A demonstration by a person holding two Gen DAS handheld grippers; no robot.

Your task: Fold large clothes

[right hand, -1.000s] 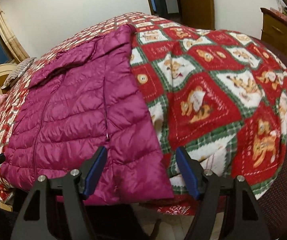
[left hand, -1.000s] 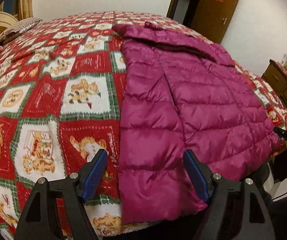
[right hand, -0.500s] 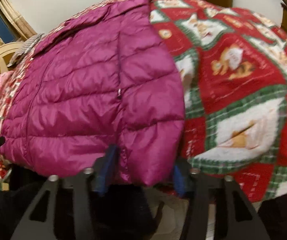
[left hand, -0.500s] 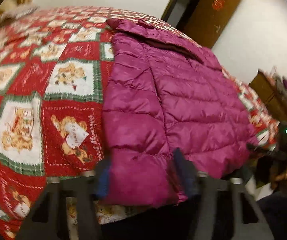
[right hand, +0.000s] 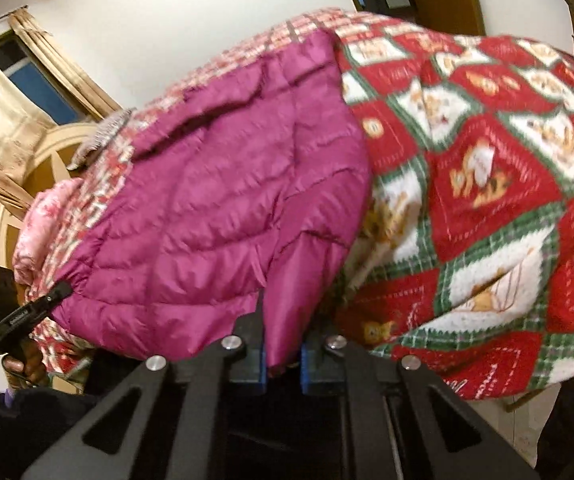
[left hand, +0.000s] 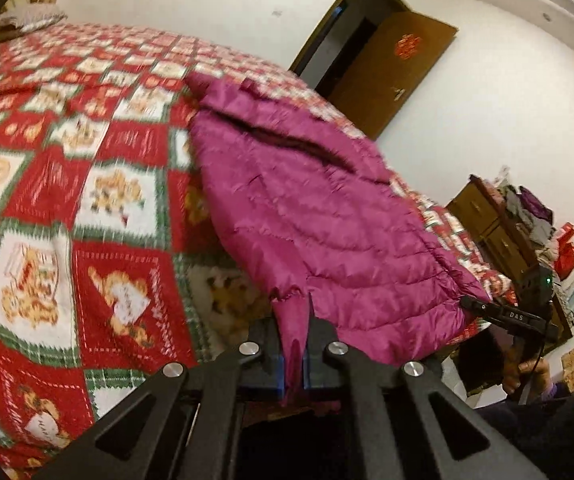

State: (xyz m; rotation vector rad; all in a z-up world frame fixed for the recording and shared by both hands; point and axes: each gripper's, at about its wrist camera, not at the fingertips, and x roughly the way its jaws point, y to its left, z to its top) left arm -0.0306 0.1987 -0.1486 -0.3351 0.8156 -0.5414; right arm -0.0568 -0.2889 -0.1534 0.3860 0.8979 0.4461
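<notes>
A magenta quilted puffer jacket [left hand: 311, 216] lies lengthwise on the bed, collar at the far end, hem at the near edge. My left gripper [left hand: 294, 354] is shut on the jacket's near hem corner, with cloth pinched between the blue pads. My right gripper [right hand: 283, 354] is shut on the other hem corner of the jacket [right hand: 223, 208]. Both pinched corners are raised off the bed. The right gripper also shows in the left wrist view [left hand: 503, 314], and the left gripper in the right wrist view [right hand: 27, 312].
The bed has a red, green and white teddy-bear quilt [left hand: 47, 200]. A brown door [left hand: 387, 68] stands open behind. A wooden dresser [left hand: 495, 224] with piled clothes is at right. A pink pillow [right hand: 43, 220] and curtains [right hand: 3, 120] are near the headboard.
Both grippers moved in onto the jacket's hem and closed on its two near corners, from open a second ago. The hem is now lifted and the views tilt upward.
</notes>
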